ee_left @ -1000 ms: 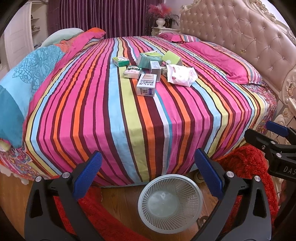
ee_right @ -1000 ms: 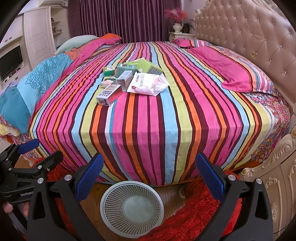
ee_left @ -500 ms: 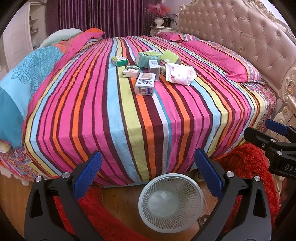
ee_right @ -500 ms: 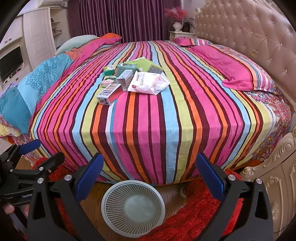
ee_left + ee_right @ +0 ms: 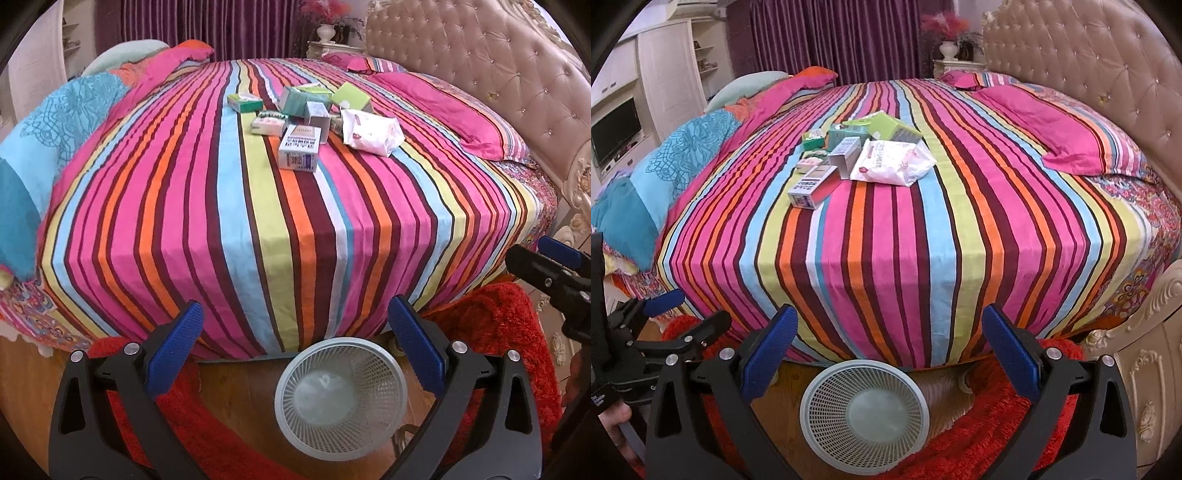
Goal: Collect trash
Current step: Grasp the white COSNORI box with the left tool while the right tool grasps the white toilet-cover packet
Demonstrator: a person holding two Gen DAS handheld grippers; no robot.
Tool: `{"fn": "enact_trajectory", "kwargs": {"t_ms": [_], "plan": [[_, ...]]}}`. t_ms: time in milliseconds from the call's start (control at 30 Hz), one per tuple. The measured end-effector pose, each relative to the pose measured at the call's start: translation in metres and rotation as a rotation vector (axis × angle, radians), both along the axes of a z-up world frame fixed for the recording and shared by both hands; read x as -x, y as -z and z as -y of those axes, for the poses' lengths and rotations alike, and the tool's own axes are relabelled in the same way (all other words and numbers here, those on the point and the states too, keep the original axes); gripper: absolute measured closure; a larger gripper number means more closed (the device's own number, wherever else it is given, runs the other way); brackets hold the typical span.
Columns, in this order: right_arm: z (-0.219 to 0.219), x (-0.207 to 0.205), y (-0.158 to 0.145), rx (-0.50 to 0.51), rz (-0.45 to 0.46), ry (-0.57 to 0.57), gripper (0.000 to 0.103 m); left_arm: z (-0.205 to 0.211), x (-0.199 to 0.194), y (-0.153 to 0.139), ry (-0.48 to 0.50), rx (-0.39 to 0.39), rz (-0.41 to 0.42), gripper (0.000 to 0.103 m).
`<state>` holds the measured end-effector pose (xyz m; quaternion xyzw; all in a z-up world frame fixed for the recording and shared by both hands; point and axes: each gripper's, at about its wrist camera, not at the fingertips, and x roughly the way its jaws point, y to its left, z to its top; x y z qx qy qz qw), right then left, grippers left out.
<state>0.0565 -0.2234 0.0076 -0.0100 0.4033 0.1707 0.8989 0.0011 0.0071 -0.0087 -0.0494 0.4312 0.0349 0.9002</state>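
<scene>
Trash lies in a cluster on the striped bed [image 5: 258,229]: a white carton with blue print [image 5: 300,152], a white wipes pack [image 5: 369,132], green boxes [image 5: 303,99] and other small cartons. The same white carton [image 5: 812,186] and wipes pack [image 5: 893,162] show in the right wrist view. A white mesh wastebasket [image 5: 341,394] [image 5: 864,410] stands empty on the floor at the bed's foot. My left gripper [image 5: 295,347] is open and empty above the floor before the bed. My right gripper [image 5: 889,349] is open and empty, to its right.
A tufted headboard [image 5: 498,74] rises at the right. Pink pillows [image 5: 1067,136] and a blue quilt [image 5: 55,122] lie at the bed's sides. A red shag rug [image 5: 491,332] covers the floor. A white cabinet with a TV [image 5: 617,129] stands at the left.
Both grippers have moved slightly closer to the bed; the trash cluster and basket sit a little nearer in view. Nothing was grasped.
</scene>
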Motion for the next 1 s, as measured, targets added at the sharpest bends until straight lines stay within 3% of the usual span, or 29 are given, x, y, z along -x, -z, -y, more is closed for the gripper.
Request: {"fn": "enact_trajectory", "kwargs": {"t_ms": [367,533,1000], "plan": [[0.004,-0.021,0.034,-0.012,-0.111,0.023,0.008,-0.009,-0.025,0.039,0.003,0.039,-0.095,0.006],[0.006,-0.039,0.040,-0.053,-0.142,0.023,0.008,-0.013,-0.048,0.043,0.007,0.027,-0.107,0.006],[-0.038,-0.164,0.001,-0.058,0.016,-0.071,0.008,-0.014,-0.175,0.014,0.026,-0.050,0.004,0.006]]}}
